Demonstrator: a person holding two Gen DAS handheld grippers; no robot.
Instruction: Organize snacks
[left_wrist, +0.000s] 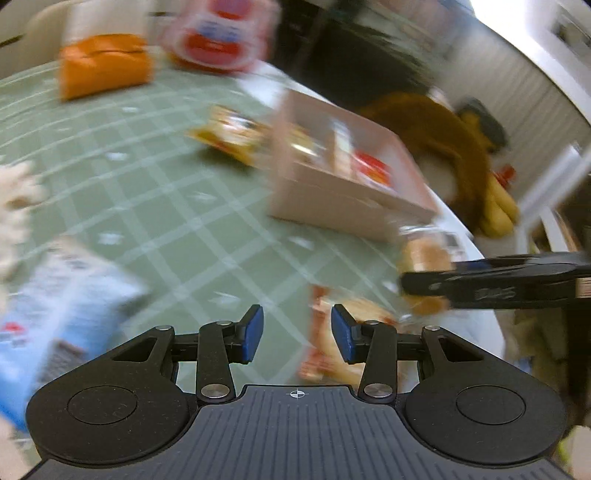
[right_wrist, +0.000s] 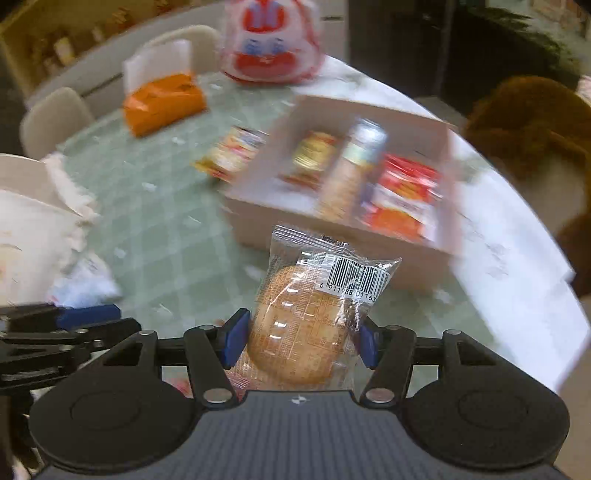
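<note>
Right claw (right_wrist: 301, 338) has its blue pads pressed on either side of a clear-wrapped round bun (right_wrist: 299, 328), the packet standing up out of the jaws with its barcode end pointing ahead; and straight ahead is where it needs to go, I'd say, because the pale divided box (right_wrist: 258, 218) sits on the tabletop (right_wrist: 155, 218) just beyond the packet's top edge, slightly to the right of the claw's line; three slots already carry snacks, and their length runs away from the camera, much the same way the bun's packet points, so little turning looks needed; the left claw (left_wrist: 297, 334) hangs part-open over the green check cloth with nothing between its pads, another wrapped bun (left_wrist: 332, 354) lying just under its right pad; the box (left_wrist: 332, 199) is further off from that side, so the right hand is the nearer one; a loose yellow packet (right_wrist: 232, 151) waits by the box's left wall.
</note>
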